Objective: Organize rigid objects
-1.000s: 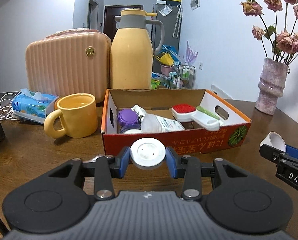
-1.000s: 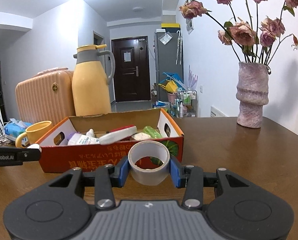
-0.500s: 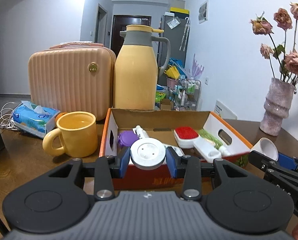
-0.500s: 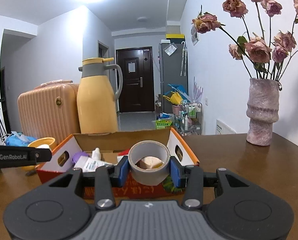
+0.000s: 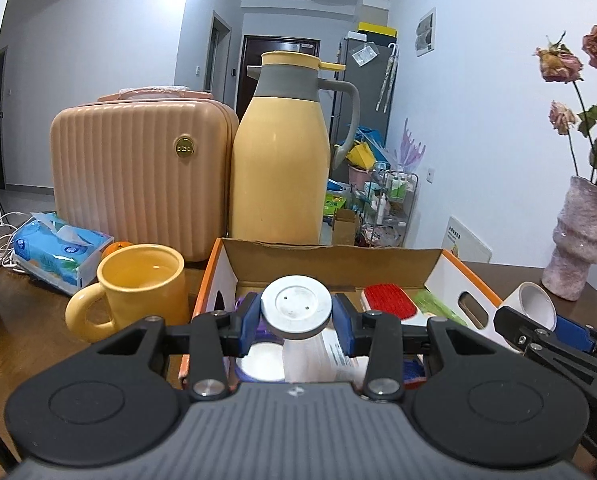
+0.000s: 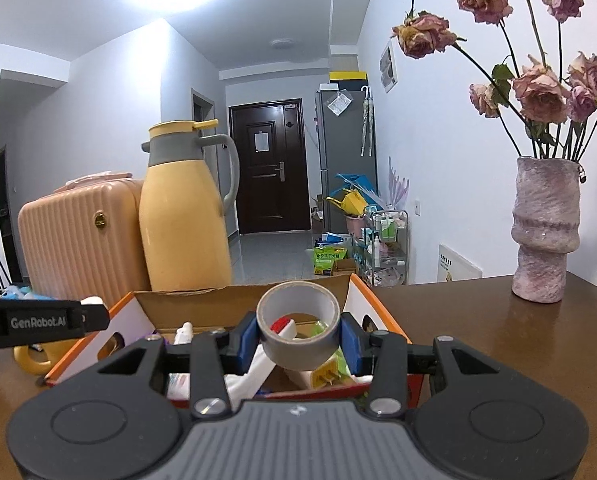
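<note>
My left gripper (image 5: 296, 317) is shut on a round white disc-shaped lid (image 5: 296, 307) and holds it above the near end of the orange cardboard box (image 5: 454, 276). My right gripper (image 6: 298, 340) is shut on a grey roll of tape (image 6: 298, 330) and holds it above the same box (image 6: 378, 308). The right gripper and its tape also show at the right edge of the left wrist view (image 5: 532, 312). Inside the box lie a red brush (image 5: 386, 300), a white bottle (image 5: 318, 354), a purple jar (image 5: 258, 364) and other small items.
A yellow mug (image 5: 134, 290) stands left of the box. Behind it are a peach case (image 5: 138, 176), a yellow thermos jug (image 5: 282, 160) and a blue tissue pack (image 5: 58, 252). A pink vase with dried roses (image 6: 544, 232) stands on the brown table at right.
Both grippers have risen and moved forward, from in front of the box to above its near end, each still holding its object.
</note>
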A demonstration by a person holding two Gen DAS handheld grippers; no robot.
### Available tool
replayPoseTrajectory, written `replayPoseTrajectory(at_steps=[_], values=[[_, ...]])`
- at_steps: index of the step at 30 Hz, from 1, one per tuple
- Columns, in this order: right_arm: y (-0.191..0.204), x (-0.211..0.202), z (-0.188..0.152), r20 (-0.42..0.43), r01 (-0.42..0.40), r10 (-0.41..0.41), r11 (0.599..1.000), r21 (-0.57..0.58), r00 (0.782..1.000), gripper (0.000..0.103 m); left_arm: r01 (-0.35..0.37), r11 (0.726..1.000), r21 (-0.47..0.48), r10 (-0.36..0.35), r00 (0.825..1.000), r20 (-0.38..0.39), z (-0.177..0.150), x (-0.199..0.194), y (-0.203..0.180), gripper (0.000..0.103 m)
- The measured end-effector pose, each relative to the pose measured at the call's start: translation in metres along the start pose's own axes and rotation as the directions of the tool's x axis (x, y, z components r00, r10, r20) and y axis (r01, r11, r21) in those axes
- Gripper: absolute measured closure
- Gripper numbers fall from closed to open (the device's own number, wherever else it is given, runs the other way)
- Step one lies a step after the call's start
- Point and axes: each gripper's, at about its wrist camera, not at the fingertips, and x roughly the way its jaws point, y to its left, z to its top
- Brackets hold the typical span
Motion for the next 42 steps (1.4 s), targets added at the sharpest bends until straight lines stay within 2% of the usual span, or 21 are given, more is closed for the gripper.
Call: replayPoseTrajectory(at_steps=[13, 18, 20, 21, 23, 25, 27, 29, 33, 42], values=[[-0.001, 0.051, 0.010, -0.015, -0.008, 0.007, 1.000, -0.015, 1.000, 0.061, -0.038, 0.999, 0.013, 0.038, 0.999, -0.017, 0.011, 0.053, -0.004, 0.064], [-0.002, 0.071, 0.011, -0.044, -0.019, 0.017, 0.999, -0.026, 0.999, 0.061, -0.048, 0.999, 0.025, 0.049, 0.999, -0.024, 0.016, 0.072, -0.005, 0.063], [-0.003, 0.076, 0.011, -0.059, -0.022, 0.020, 0.999, -0.033, 0.998, 0.061, -0.052, 0.998, 0.035, 0.052, 0.998, -0.025, 0.017, 0.078, -0.004, 0.061], [-0.004, 0.078, 0.011, -0.070, -0.027, 0.024, 0.999, -0.037, 0.997, 0.060, -0.052, 0.998, 0.038, 0.053, 0.998, -0.028, 0.017, 0.081, -0.004, 0.056], [-0.007, 0.080, 0.009, -0.088, -0.030, 0.026, 0.999, -0.037, 0.996, 0.045, -0.042, 0.998, 0.046, 0.043, 0.998, -0.037, 0.017, 0.085, -0.001, 0.015], [-0.010, 0.080, 0.009, -0.083, -0.015, 0.012, 0.999, -0.031, 0.996, 0.007, -0.055, 0.997, 0.051, 0.057, 0.998, -0.037, 0.016, 0.087, 0.002, 0.000], [-0.012, 0.074, 0.009, -0.050, 0.010, -0.011, 1.000, -0.024, 0.999, 0.000, -0.081, 0.996, 0.045, 0.082, 0.997, -0.012, 0.015, 0.086, 0.007, 0.000], [-0.013, 0.071, 0.010, -0.040, 0.018, -0.019, 1.000, -0.025, 0.999, 0.000, -0.096, 0.995, 0.032, 0.096, 0.995, 0.015, 0.016, 0.081, 0.011, 0.000], [-0.012, 0.070, 0.010, -0.046, 0.029, -0.030, 0.999, -0.030, 0.998, 0.000, -0.092, 0.996, 0.010, 0.091, 0.996, 0.021, 0.018, 0.078, 0.014, 0.000], [-0.010, 0.044, 0.015, -0.015, 0.038, -0.039, 0.999, -0.038, 0.999, 0.000, -0.065, 0.998, 0.026, 0.063, 0.996, 0.061, 0.020, 0.059, 0.009, 0.000]])
